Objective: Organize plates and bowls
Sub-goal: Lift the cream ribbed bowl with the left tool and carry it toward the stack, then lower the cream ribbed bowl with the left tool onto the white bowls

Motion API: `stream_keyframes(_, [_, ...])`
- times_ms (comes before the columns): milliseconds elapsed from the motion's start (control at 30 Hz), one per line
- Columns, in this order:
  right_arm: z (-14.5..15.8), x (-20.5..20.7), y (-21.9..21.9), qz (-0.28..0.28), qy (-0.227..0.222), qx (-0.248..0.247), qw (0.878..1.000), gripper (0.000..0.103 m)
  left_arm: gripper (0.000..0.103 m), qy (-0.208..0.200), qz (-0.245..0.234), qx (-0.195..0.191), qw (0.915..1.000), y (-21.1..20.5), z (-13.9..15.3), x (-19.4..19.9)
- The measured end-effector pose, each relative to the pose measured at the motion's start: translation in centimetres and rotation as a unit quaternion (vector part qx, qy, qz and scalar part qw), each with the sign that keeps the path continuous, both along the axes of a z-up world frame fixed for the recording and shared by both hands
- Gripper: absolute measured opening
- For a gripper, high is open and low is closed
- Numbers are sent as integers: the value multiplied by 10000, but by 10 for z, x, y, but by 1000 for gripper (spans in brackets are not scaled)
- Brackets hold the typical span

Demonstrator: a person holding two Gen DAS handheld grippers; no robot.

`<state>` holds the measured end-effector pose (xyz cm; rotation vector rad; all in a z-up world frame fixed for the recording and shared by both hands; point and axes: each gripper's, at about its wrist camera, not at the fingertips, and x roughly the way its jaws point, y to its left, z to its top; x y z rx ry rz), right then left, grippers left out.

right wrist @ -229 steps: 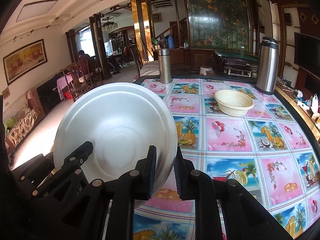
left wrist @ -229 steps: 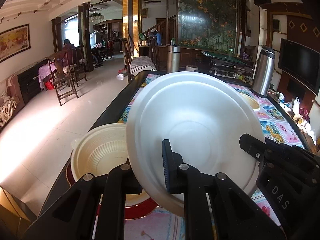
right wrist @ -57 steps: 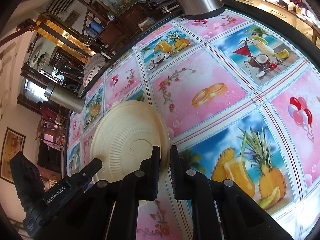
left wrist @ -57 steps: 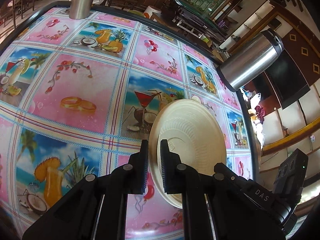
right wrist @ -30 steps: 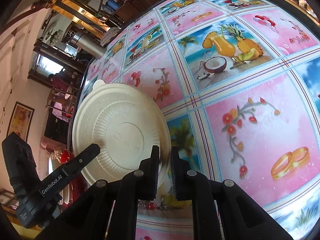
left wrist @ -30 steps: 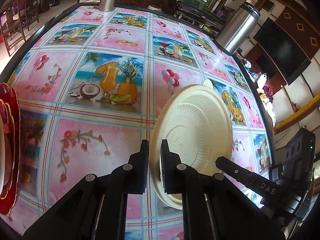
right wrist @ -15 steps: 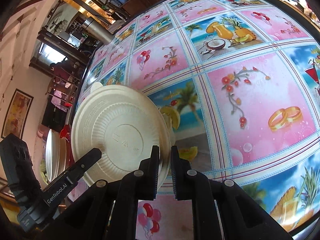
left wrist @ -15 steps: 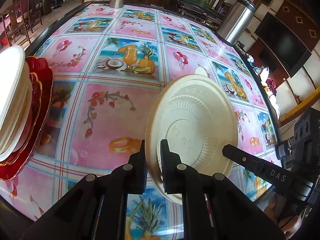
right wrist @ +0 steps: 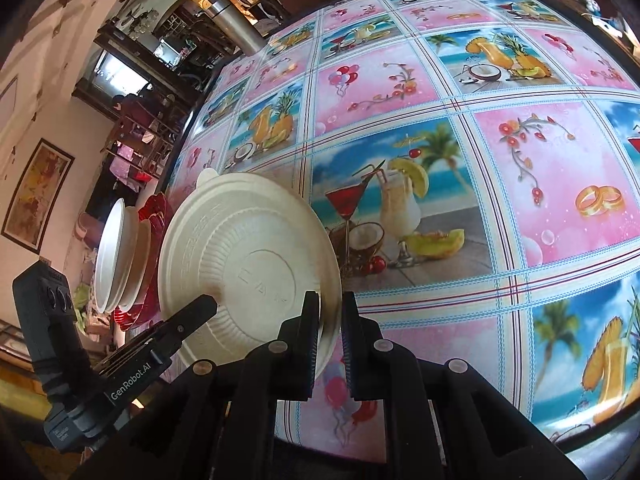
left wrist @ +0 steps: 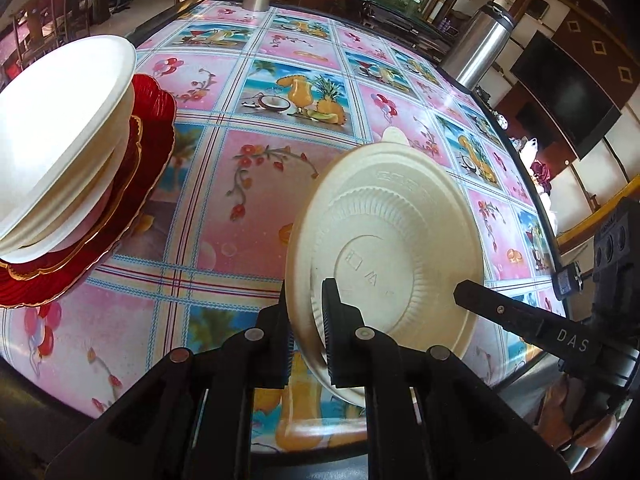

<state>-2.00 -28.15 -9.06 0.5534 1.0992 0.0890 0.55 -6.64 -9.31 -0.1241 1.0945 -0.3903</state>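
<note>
Both tongs, left (left wrist: 306, 344) and right (right wrist: 330, 344), pinch one cream bowl (left wrist: 392, 256) above the tabletop (left wrist: 256, 184). White bowls (left wrist: 60, 128) already sit stacked on red plates (left wrist: 132, 184). This one still needs stacking.

This is a family home, an open dining and living area. Beyond the jaws spreads a dining table (left wrist: 256, 184) under a bright fruit-and-cocktail oilcloth. Two steel thermos flasks (left wrist: 478, 46) stand at its far edge. Off to the left of the jaws, wooden chairs (left wrist: 48, 20) and a framed painting (right wrist: 34, 192); far right, a wall-mounted television (left wrist: 564, 92).
</note>
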Motion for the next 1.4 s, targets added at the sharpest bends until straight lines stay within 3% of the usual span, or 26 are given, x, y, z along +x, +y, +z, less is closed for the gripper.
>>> stream_keyframes(333, [-2,-10,10,31,-34,45,10000,11,11,-511,26,313,9982,5,5,-14])
stream_keyframes(667, [14,-15,28,136,-178,-21,9997,11,11,-1031,149,409,9937,20,24,-23])
stream_keyframes(1400, [27,-20,41,241,-394,19,9989,11,11,-1431,270,430,9884,35,38,-36])
